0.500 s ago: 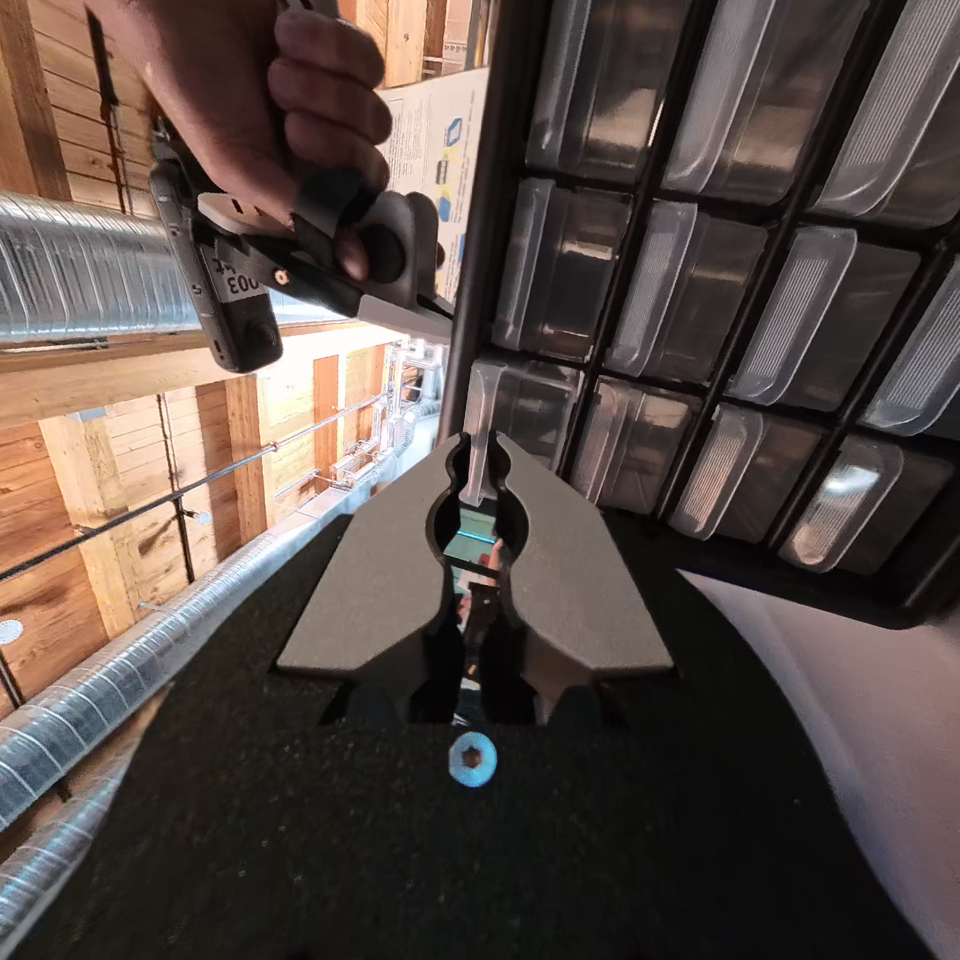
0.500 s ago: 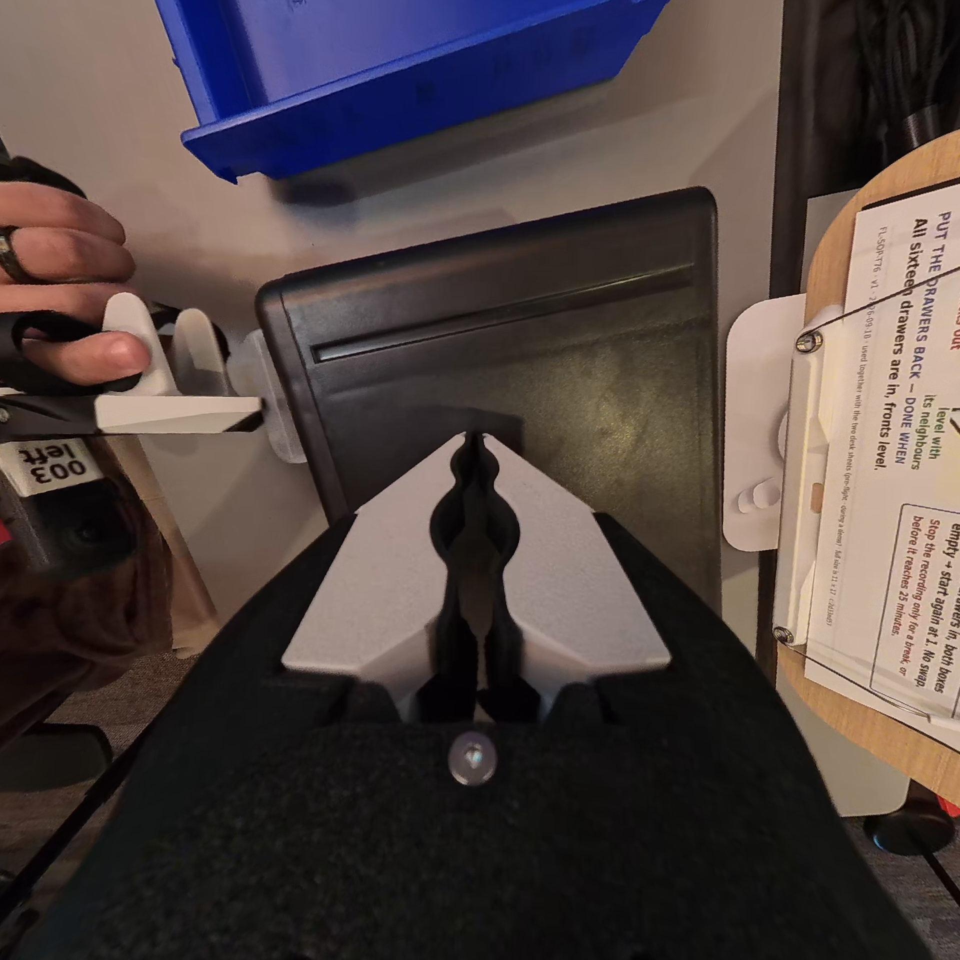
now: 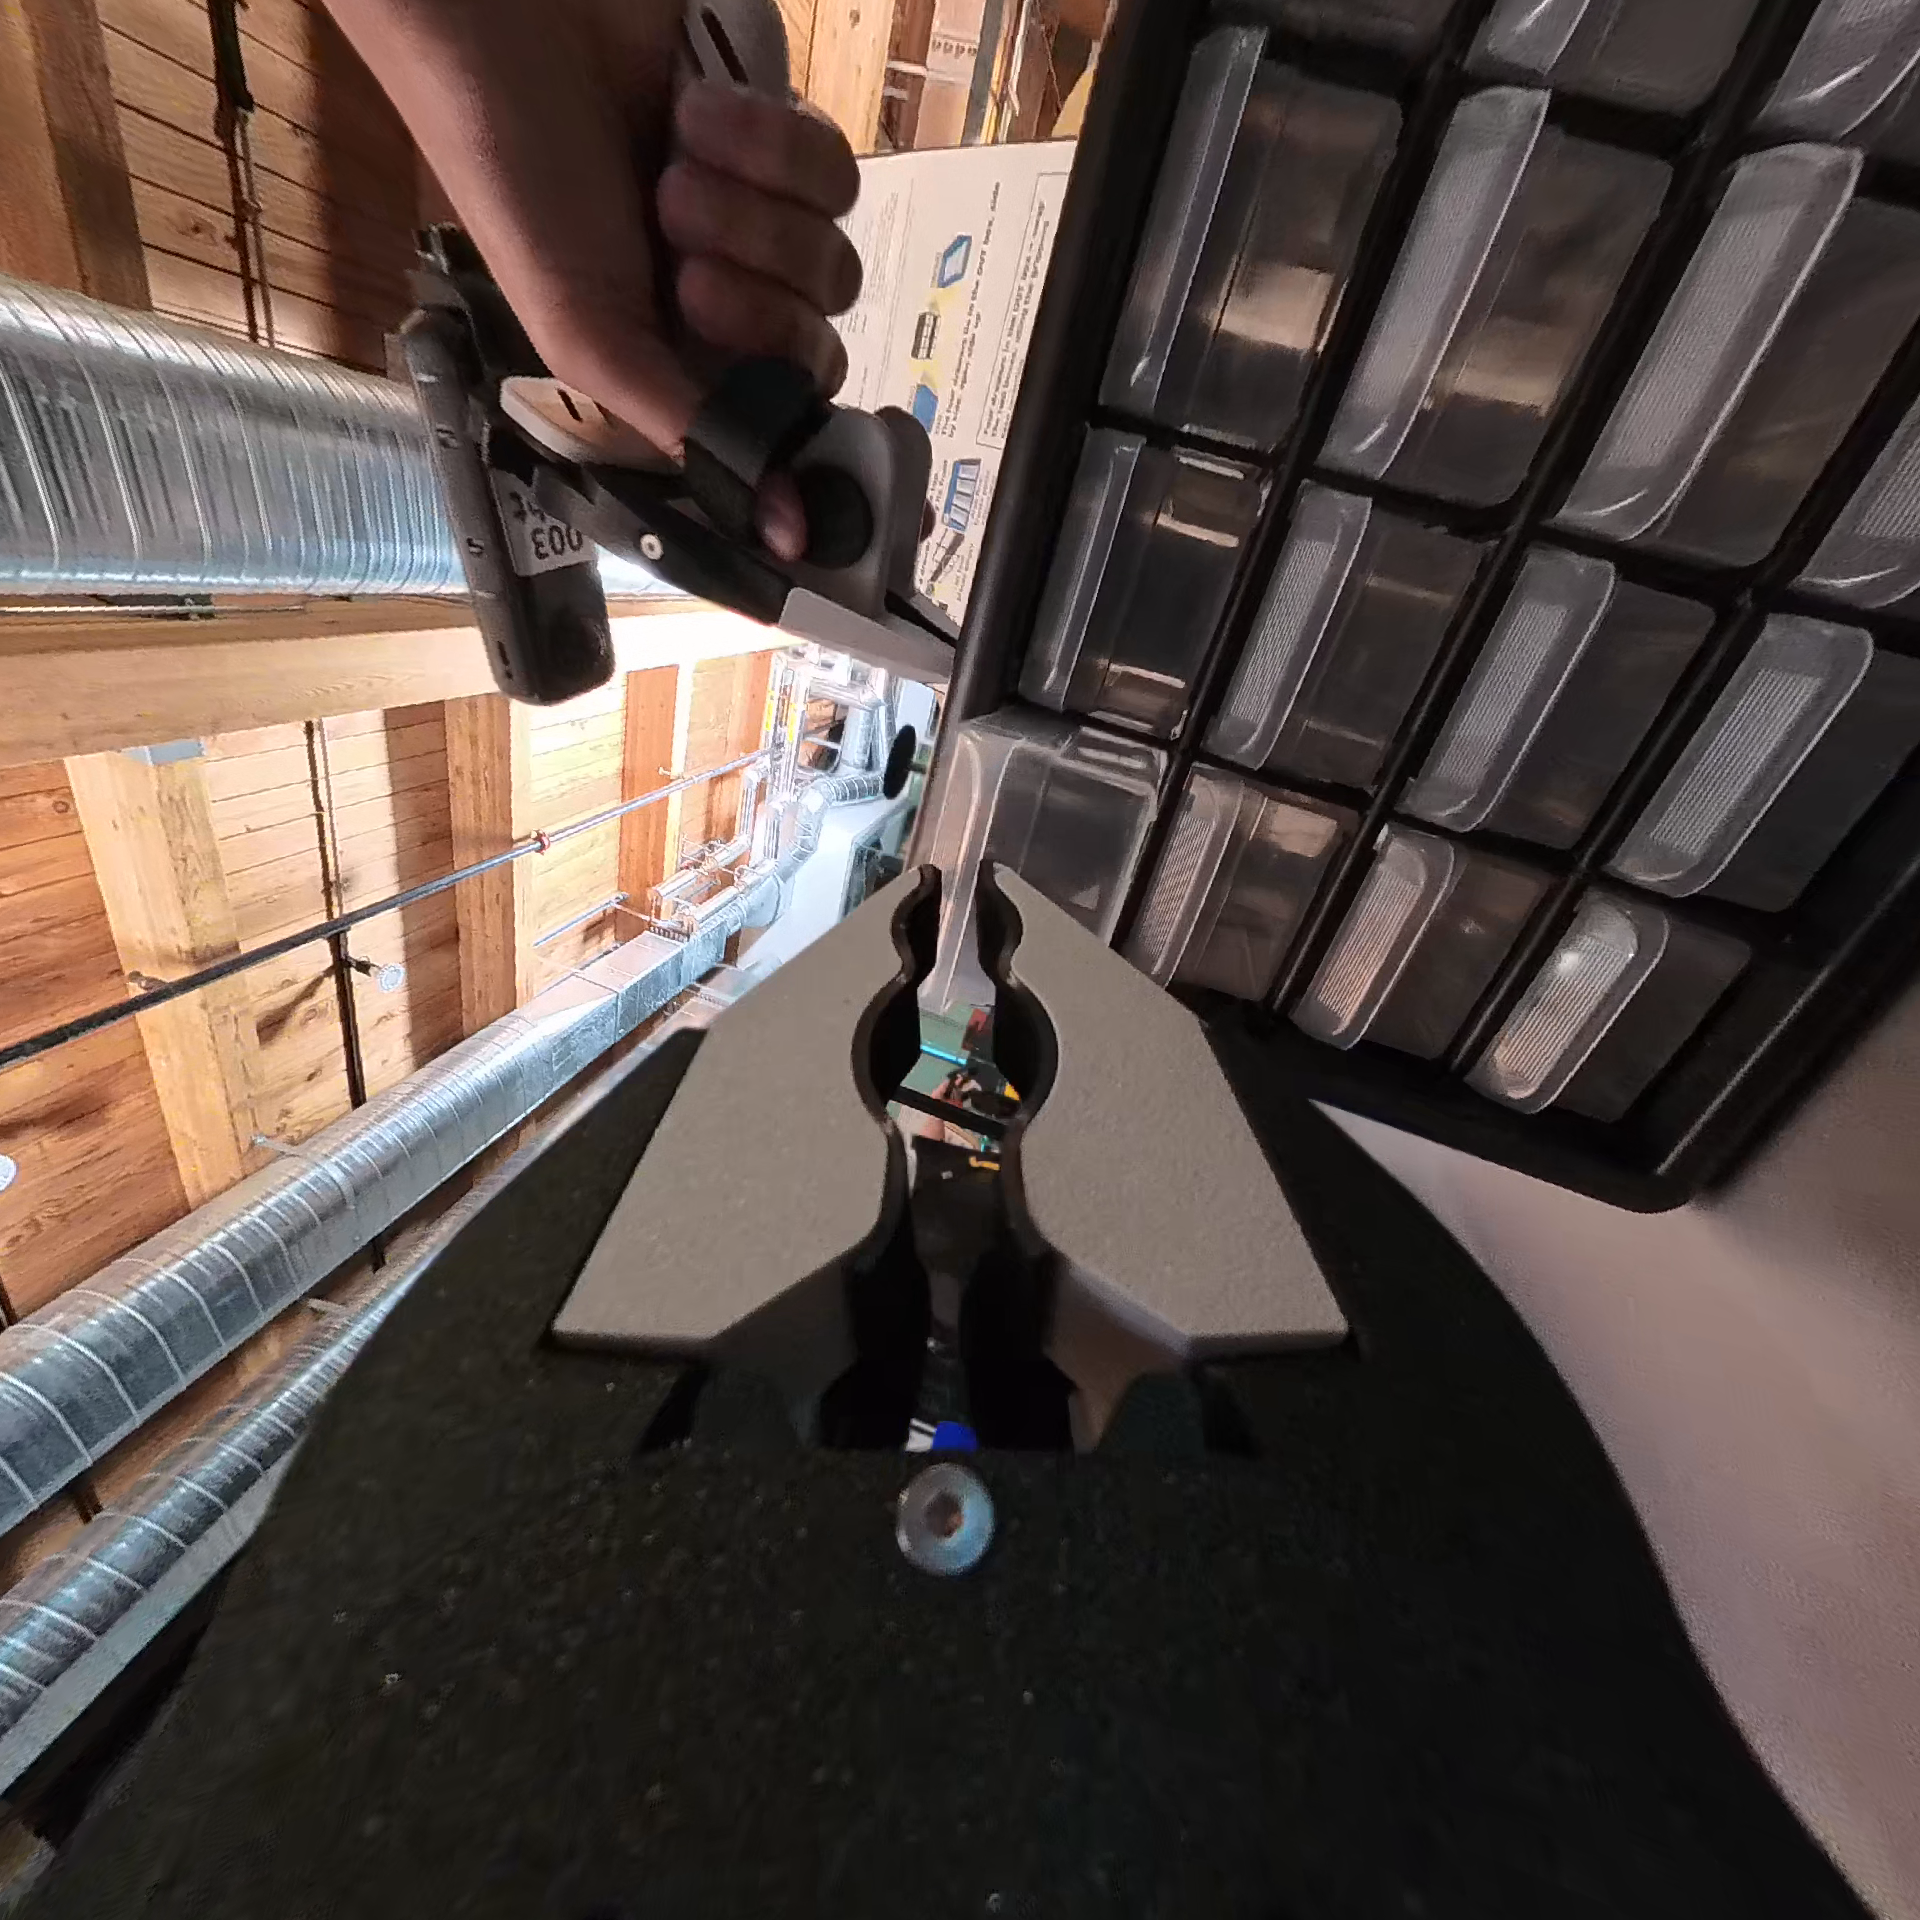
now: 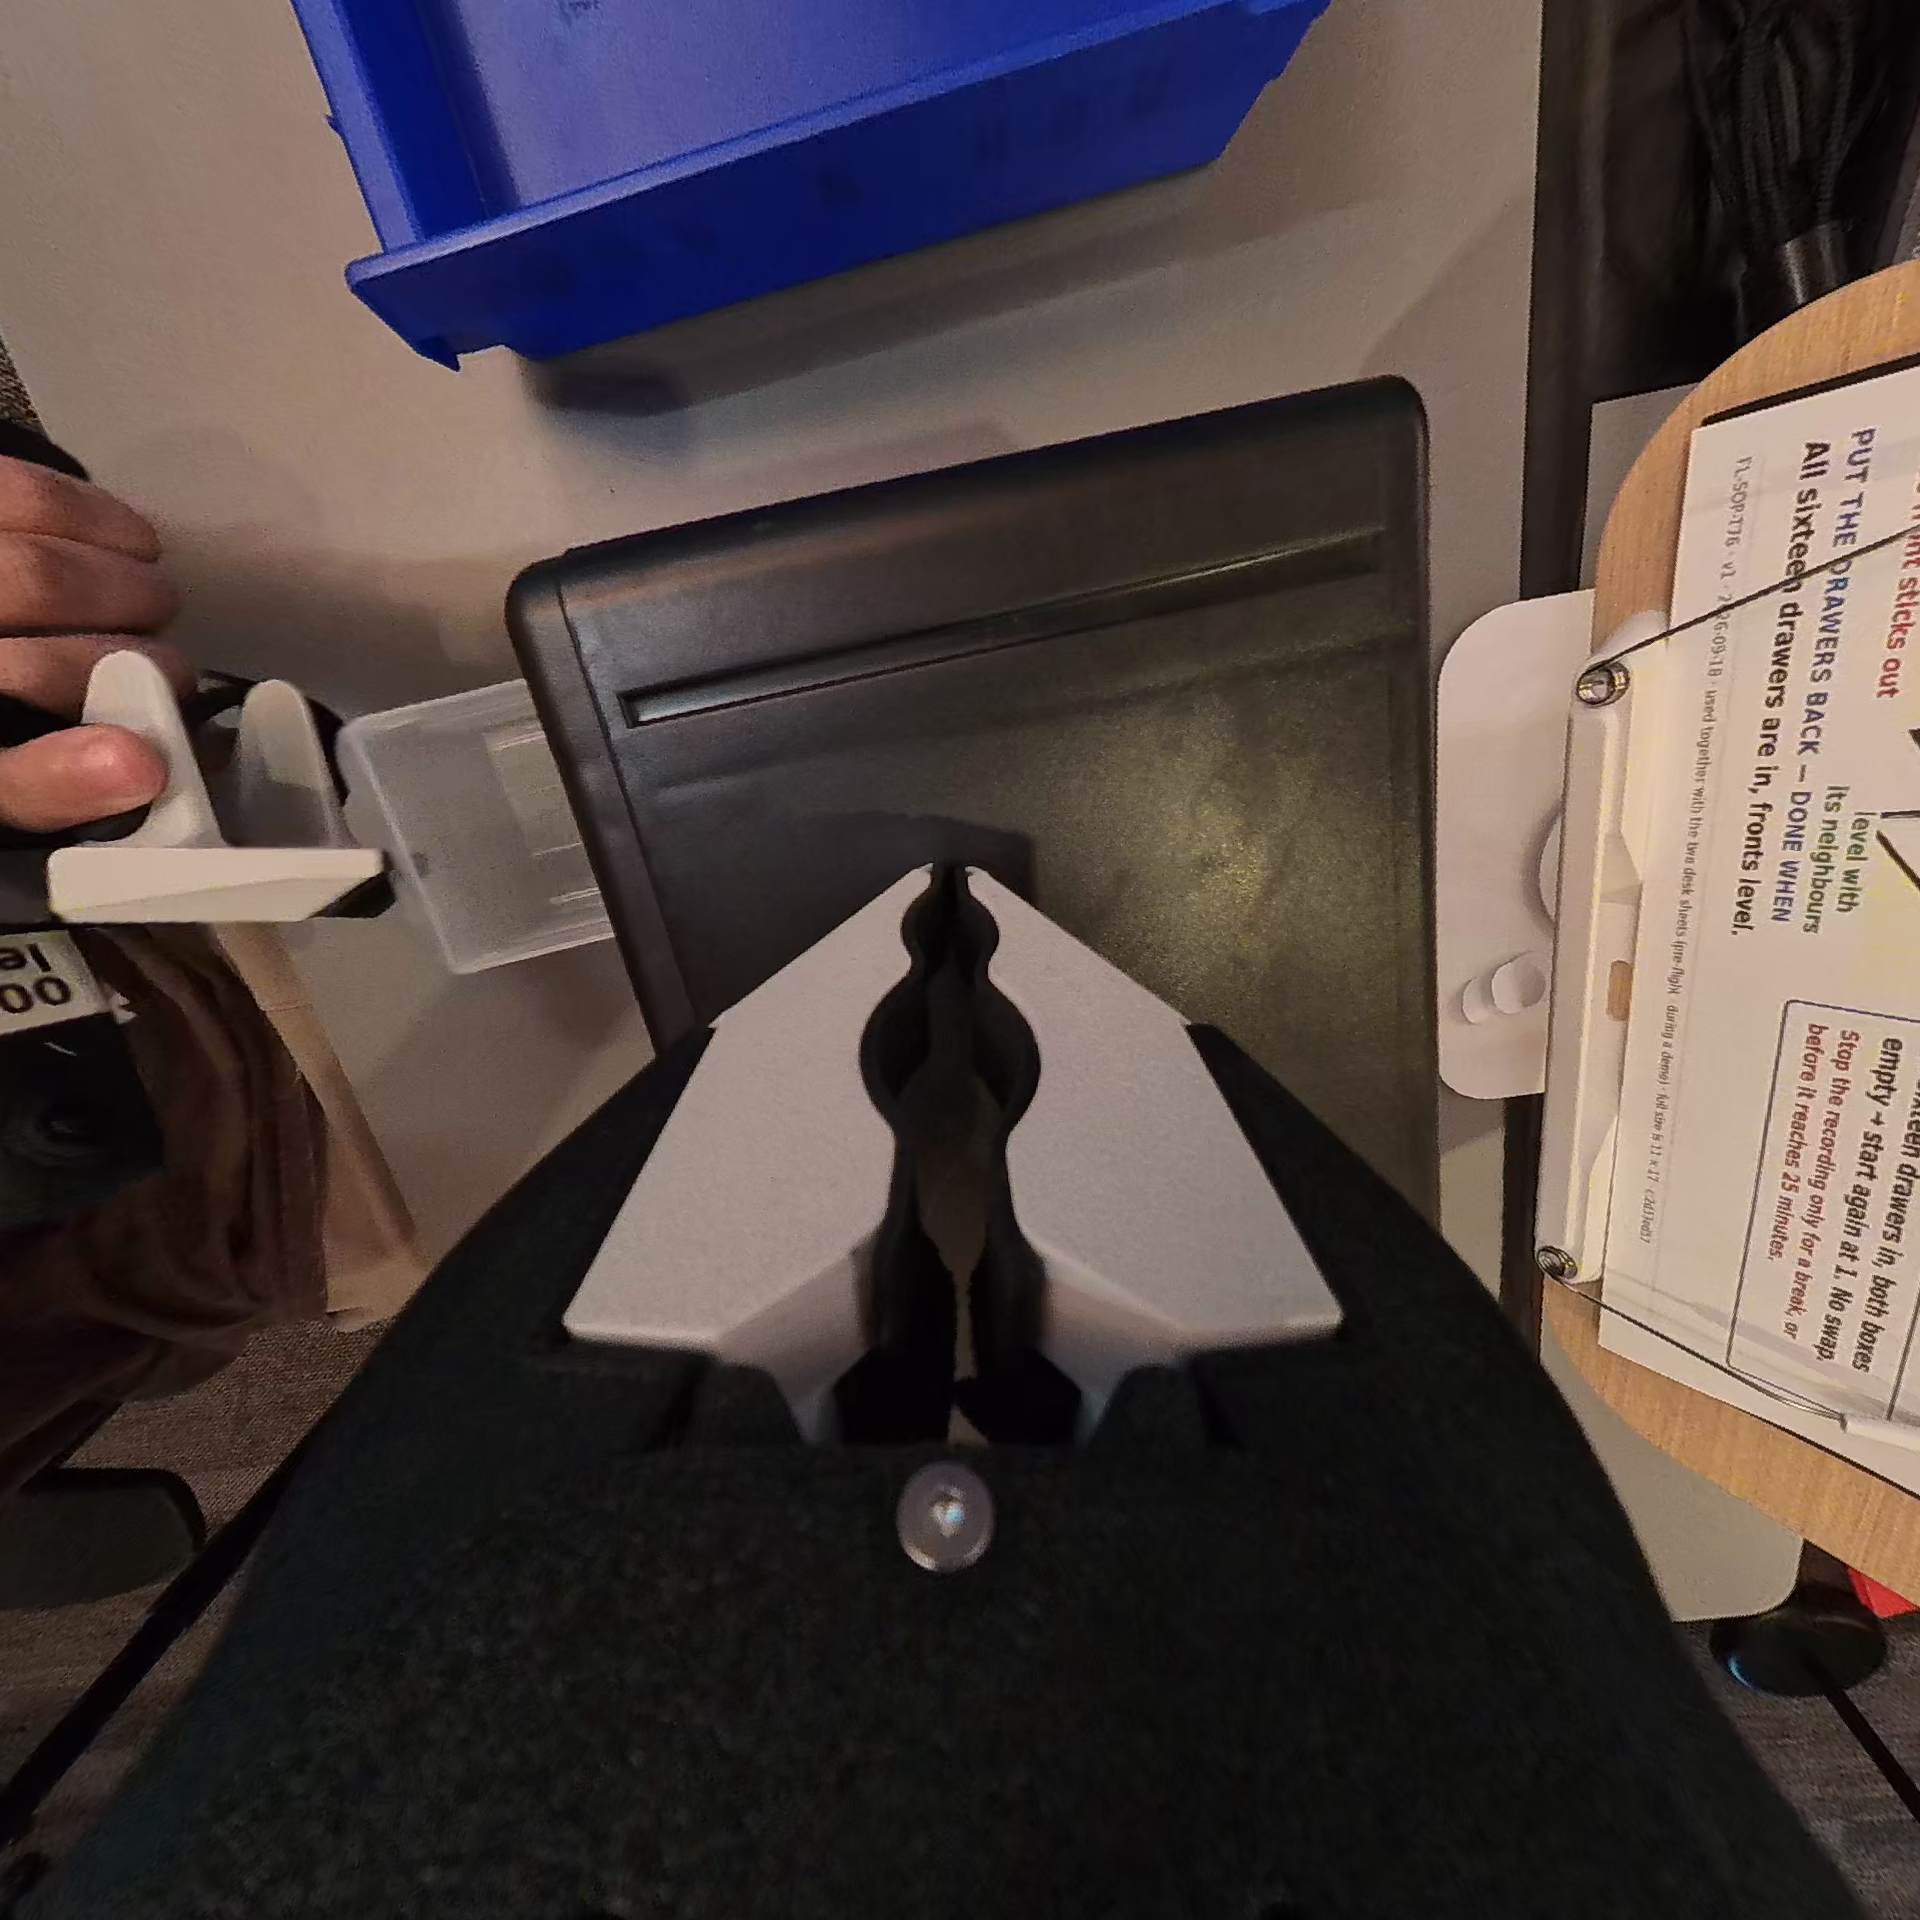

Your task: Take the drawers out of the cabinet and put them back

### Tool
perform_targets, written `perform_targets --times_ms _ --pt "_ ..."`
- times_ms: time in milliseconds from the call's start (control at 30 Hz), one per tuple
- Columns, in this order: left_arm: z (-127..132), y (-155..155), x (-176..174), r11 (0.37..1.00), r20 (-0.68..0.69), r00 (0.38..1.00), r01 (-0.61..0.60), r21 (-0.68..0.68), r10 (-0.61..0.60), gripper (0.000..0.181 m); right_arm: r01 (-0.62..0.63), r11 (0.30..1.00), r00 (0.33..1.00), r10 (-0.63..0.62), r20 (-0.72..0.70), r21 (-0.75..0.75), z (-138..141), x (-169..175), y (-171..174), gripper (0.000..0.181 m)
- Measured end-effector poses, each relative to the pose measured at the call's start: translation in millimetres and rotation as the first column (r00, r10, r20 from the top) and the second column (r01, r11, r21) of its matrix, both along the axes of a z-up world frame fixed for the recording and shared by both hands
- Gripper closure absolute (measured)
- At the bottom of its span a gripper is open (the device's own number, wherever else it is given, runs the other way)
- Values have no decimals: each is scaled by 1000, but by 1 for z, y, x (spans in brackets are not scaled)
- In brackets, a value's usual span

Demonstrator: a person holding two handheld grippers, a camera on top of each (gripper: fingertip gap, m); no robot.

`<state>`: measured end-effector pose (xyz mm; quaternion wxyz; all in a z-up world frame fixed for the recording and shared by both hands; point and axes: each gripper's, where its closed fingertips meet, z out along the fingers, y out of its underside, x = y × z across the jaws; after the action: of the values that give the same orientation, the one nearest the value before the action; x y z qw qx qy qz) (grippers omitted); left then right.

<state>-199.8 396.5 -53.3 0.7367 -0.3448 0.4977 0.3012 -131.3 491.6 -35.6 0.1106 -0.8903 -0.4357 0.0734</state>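
The black cabinet [image 3: 1049, 364] holds several clear drawers. My left gripper [image 3: 961, 883] is shut on the handle of the clear corner drawer [image 3: 1049, 821], which sticks partway out of its slot. In the right wrist view the same drawer [image 4: 488, 831] juts out left of the cabinet's top panel [image 4: 1039, 675], with the left gripper [image 4: 353, 831] on its front. My right gripper [image 4: 948, 873] is shut and empty, its tips against the cabinet's top panel. It also shows in the left wrist view [image 3: 873, 623], held by a hand at the cabinet's edge.
A blue bin [image 4: 831, 156] lies on the grey table just beyond the cabinet. A wooden clipboard with a printed sheet [image 4: 1766, 831] and a white holder [image 4: 1496, 831] stand to the cabinet's right. Metal ducts [image 3: 208, 468] and wooden walls fill the left of the left wrist view.
The corner drawer has slid farther out of the cabinet with my left gripper pulling back on its handle. My right gripper has stayed shut on the cabinet's top.
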Motion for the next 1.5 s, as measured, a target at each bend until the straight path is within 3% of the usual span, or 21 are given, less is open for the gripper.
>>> perform_targets --times_ms 467,667,933,1133,1300,1500 --pt "7 -49 -25 987 -67 997 56 148 -46 179 27 1000 999 -27 -18 15 0 0 0 181" --pt "23 -74 -32 967 -54 994 106 231 -96 181 39 999 999 -39 -19 29 0 0 0 181" --pt "31 -100 -38 962 -52 984 178 208 -171 181 57 998 998 -56 -31 34 0 0 0 181" --pt "5 -122 -24 939 -121 958 281 199 -261 181 69 997 997 -67 -45 46 0 0 0 181" --pt "-35 -120 -7 929 -188 935 333 162 -302 181 76 996 996 -73 -50 54 0 0 0 181" --pt "-53 -118 0 931 -193 920 359 67 -341 181 76 996 996 -74 -47 41 0 0 0 181"
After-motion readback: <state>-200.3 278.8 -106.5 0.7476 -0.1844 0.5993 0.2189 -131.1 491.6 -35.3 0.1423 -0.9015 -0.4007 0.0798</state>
